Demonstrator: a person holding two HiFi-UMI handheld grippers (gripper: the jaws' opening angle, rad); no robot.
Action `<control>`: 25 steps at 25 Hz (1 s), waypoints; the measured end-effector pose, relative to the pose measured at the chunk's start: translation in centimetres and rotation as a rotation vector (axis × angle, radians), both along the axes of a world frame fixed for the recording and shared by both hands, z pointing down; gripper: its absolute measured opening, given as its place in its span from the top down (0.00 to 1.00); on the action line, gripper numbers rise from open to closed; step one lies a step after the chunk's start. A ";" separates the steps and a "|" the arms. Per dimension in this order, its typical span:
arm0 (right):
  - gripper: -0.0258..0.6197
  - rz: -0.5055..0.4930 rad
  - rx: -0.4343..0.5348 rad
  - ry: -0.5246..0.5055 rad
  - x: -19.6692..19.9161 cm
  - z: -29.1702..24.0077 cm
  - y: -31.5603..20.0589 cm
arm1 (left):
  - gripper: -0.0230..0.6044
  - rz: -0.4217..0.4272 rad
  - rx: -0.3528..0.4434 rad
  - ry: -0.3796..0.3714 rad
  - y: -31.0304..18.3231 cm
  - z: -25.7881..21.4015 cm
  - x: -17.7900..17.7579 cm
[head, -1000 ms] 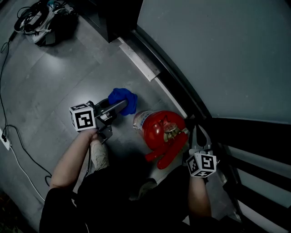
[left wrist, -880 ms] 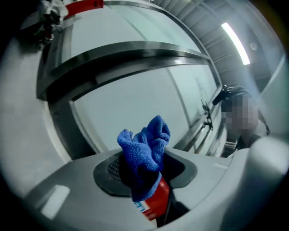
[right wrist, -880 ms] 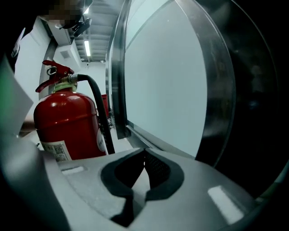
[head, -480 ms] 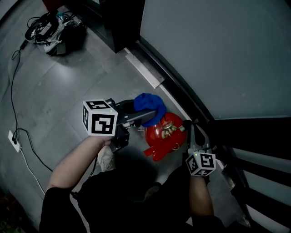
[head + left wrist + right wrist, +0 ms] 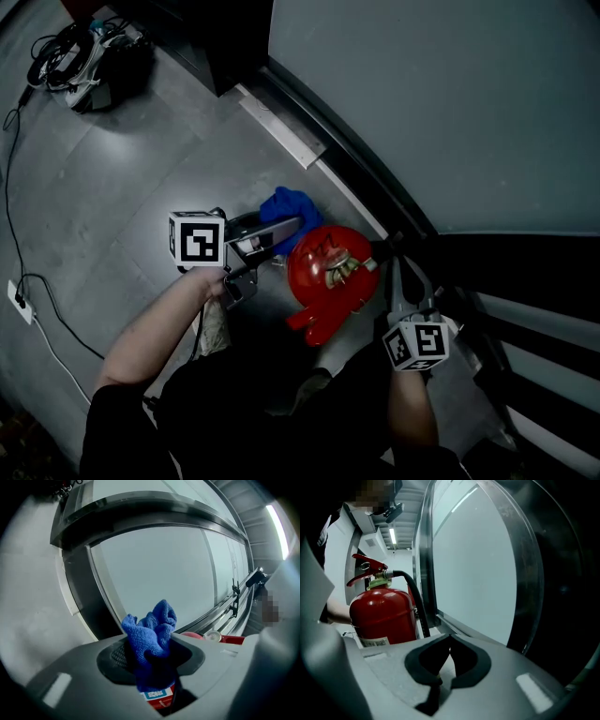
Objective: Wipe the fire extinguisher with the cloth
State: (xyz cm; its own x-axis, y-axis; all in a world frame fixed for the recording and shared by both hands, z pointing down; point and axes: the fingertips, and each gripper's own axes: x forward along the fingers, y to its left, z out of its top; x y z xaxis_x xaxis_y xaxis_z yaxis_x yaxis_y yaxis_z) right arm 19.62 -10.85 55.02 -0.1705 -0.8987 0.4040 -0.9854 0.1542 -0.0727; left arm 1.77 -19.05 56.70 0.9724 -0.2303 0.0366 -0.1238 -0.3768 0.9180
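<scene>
Left gripper [image 5: 284, 228] is clamped on the blue cloth [image 5: 286, 206], with a bunch sticking out past the jaws. Half a second ago the cloth sat up over the top of the red fire extinguisher [image 5: 328, 274]. Now it has dropped to the cylinder's 10 o'clock side, just beside the shell, contact unclear. In the left gripper view the label shows right under the cloth. Right gripper [image 5: 391, 257] has jaws together and empty, still at the extinguisher's 3 o'clock by the hose. The extinguisher stands on the grey floor [image 5: 122, 178] against the glass wall.
</scene>
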 end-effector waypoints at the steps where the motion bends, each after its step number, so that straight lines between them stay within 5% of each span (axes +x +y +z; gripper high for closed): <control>1: 0.96 -0.004 -0.003 0.010 0.0 0.1 0.0 | 0.69 0.007 -0.004 -0.002 0.0 0.6 0.1; 9: 0.96 0.045 -0.053 0.030 1.3 1.7 -0.3 | 0.69 0.068 -0.046 -0.071 0.2 5.6 0.9; 16: 0.96 0.025 -0.074 0.035 0.5 2.5 -0.8 | 0.69 0.075 0.000 -0.172 -0.5 9.1 1.1; 25: 0.96 0.018 -0.083 0.012 0.0 2.6 -0.7 | 0.69 0.124 -0.157 -0.247 0.0 14.7 1.5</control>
